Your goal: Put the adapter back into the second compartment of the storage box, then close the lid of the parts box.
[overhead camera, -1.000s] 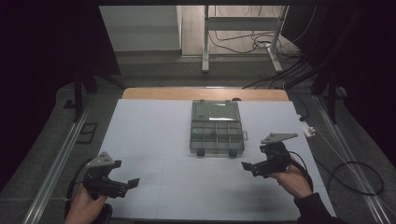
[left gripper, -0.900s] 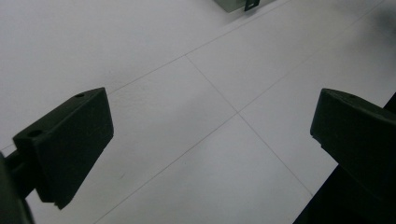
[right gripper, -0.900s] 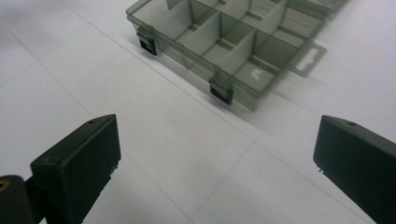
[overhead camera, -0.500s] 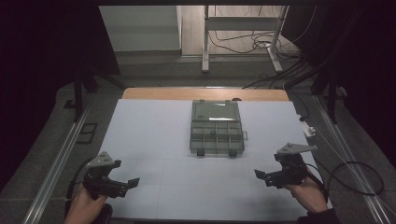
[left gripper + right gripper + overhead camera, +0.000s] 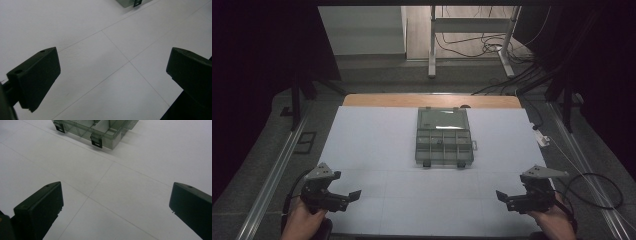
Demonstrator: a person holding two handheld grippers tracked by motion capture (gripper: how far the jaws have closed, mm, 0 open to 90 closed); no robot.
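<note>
Right hand-held gripper (image 5: 518, 198) pulled back to lower right — away from box (image 5: 444, 138); both jaws apart, left hand-held gripper (image 5: 343, 196) too — nothing held.

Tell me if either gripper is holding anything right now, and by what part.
Nothing is held. The left gripper and right gripper are both open over the bare white table, well short of the organizer box.

Table cover (image 5: 377, 150): white, thin grey grid lines. Bare strip at the far table edge (image 5: 432, 101): light wood tone. Compartment box (image 5: 443, 137): translucent grey-green, two black latches on the near side. Left gripper (image 5: 353, 196) and right gripper (image 5: 503, 197): black jaws, each with a grey plate on top.
</note>
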